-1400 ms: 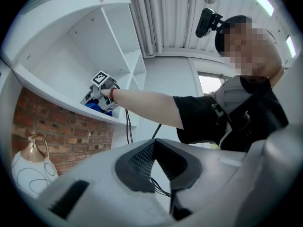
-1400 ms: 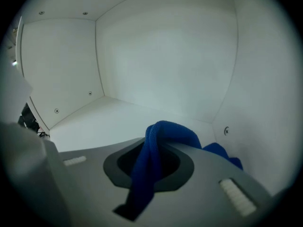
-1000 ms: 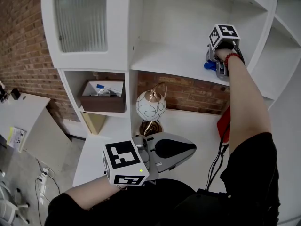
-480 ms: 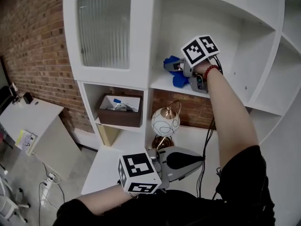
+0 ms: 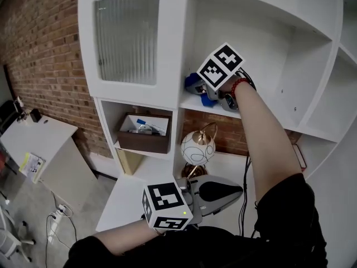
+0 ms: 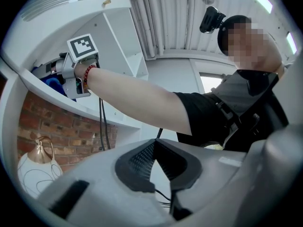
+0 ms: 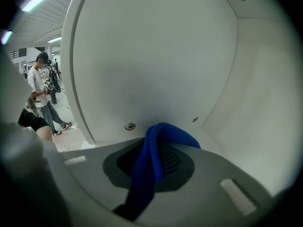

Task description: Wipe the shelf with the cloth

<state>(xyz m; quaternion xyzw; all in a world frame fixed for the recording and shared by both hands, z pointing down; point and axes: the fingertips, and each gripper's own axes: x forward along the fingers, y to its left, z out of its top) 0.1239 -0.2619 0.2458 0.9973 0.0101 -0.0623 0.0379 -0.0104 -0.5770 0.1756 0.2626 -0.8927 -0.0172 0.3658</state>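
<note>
Your right gripper (image 5: 196, 86) is clenched on the cloth (image 7: 147, 167) at the shelf's (image 5: 189, 101) left end, facing the side wall (image 7: 156, 56). Only a fold is pinched, so dragging hard may pull it free. Your left gripper (image 5: 215, 190) hangs low, closed on nothing.

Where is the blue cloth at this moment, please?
In the head view, the blue cloth is pinched in the right gripper at the left end of the upper white shelf, beside the frosted-glass cabinet door and above the round lamp.
</note>
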